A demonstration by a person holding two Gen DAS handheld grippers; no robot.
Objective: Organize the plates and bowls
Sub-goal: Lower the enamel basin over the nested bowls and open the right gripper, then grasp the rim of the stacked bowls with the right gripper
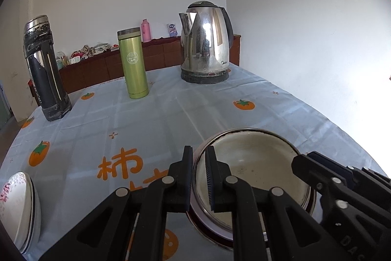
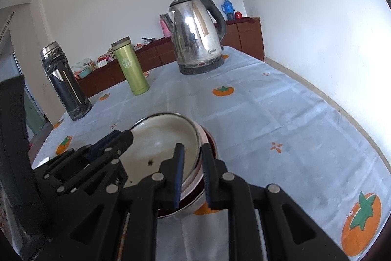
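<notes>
**Both grippers pinching opposite rims of the steel bowl**

Nearest the left wrist lens: left gripper (image 1: 198,177), fingers nearly together, straddling the left rim of the steel bowl (image 1: 254,163), one pad outside the wall, one inside. Looks clamped on that rim. Mirrored in the right wrist view: right gripper (image 2: 193,175) closed across the bowl's right rim in the same manner. Probably a two-handed hold to keep a wide, slippery, thin-walled vessel level and stop it swinging about a single pinch point.

Sits nested on a red-rimmed dish (image 2: 210,138) and a further steel vessel below, near the front of the tablecloth (image 1: 171,109). Nesting saves space, so likely either being set into this stack or lifted from it; cannot tell which. Dark specks visible on the bowl's inner floor.

Waiting at far left: a floral plate stack (image 1: 19,207), well apart. Farther back, clear of the work: kettle (image 1: 206,43), green flask (image 1: 133,62), black thermos (image 1: 45,67).

Risk, as a judgement: uneven lifting could tilt the bowl and drag the dish beneath.
</notes>
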